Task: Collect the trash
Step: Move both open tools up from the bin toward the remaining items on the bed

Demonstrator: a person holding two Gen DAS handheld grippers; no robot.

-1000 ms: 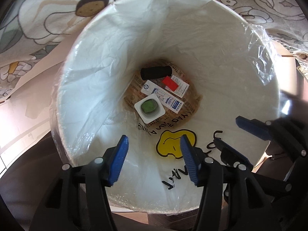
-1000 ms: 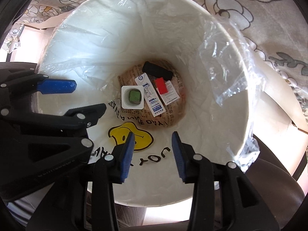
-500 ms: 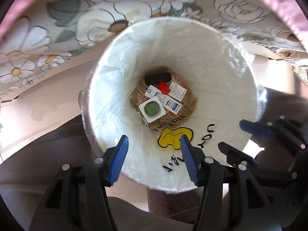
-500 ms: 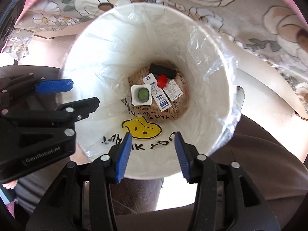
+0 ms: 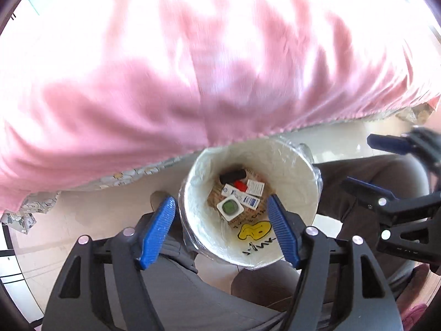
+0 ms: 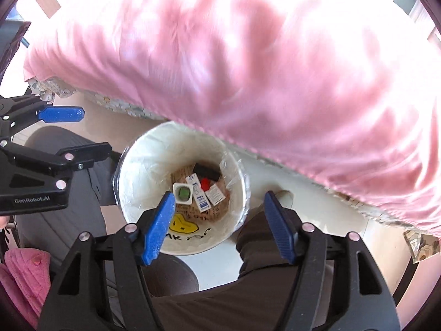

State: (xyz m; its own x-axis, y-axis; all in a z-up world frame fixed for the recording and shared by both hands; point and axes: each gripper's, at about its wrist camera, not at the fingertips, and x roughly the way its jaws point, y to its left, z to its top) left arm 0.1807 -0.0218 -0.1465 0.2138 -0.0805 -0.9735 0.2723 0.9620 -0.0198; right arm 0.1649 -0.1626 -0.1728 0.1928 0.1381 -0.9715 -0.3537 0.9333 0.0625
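- Trash at the bottom of a white bin (image 5: 300, 193) lined with clear plastic, seen from above, on the pale floor (image 5: 91, 218) just beside the edge of a pink cloth (image 5: 193, 82).
- In the bin: a black roll (image 5: 232, 176) at the far side, a small red piece (image 5: 240, 185), a white card (image 5: 255, 187), a blue-and-white packet (image 5: 242, 197), and a white square tub (image 5: 230, 207) with something green inside, all lying close together on brown printed paper (image 5: 213, 199).
- Yellow smiley mark (image 5: 255, 229) and black lettering on the bin's near inner wall.
- Left gripper (image 5: 222, 230): above the bin, jaws opening, nothing between the blue pads.
- Right gripper (image 6: 219, 224): likewise above the bin, jaws opening, holding nothing.
- Dark trouser legs (image 6: 261, 284) on both sides of the bin.
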